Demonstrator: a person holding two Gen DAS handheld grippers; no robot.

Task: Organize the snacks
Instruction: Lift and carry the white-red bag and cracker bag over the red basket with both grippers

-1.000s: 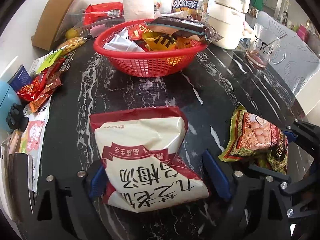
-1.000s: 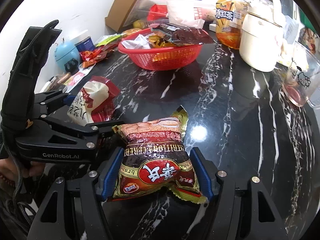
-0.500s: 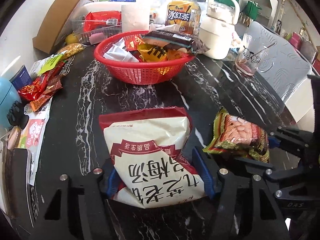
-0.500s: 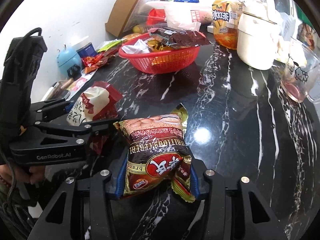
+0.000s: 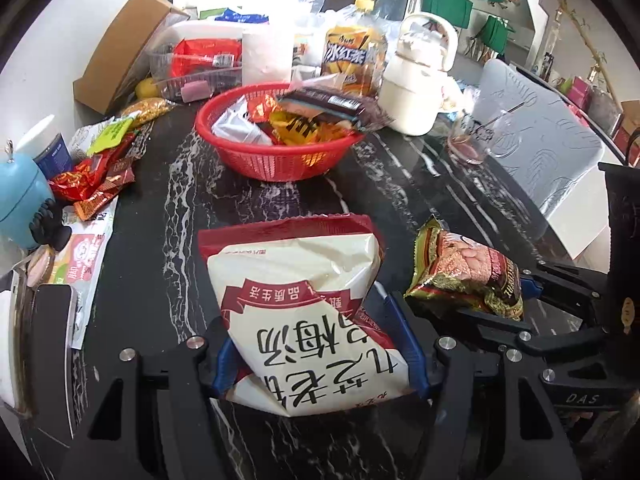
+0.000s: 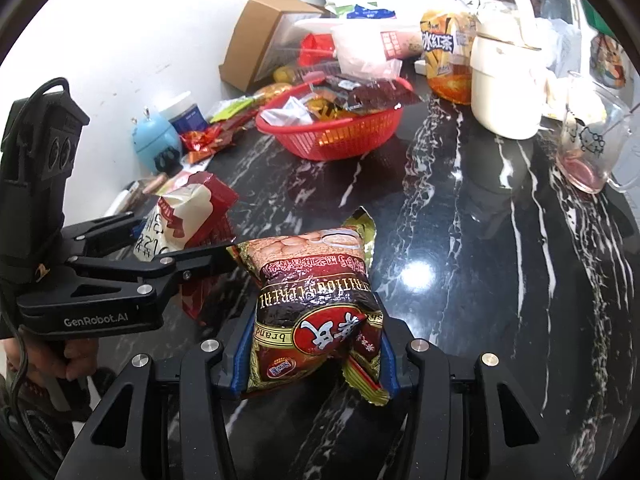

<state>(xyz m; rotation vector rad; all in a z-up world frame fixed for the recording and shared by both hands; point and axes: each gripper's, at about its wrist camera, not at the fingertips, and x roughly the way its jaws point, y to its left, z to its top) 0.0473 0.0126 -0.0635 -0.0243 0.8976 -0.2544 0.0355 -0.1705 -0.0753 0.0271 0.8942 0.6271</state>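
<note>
With both packets pinched and clear of the black marble table (image 6: pixel 500 240), what matters is the red basket (image 5: pixel 276 160) straight ahead and beyond. My left claw (image 5: pixel 320 356) has closed on the white-and-red bag (image 5: pixel 304 304), long axis pointing at the basket; my right claw (image 6: pixel 312 360) squeezes the brown cereal packet (image 6: pixel 316 300). Left looks nearer. The basket is already heaped; a cream kettle (image 5: pixel 416 92) stands just right of it.
</note>
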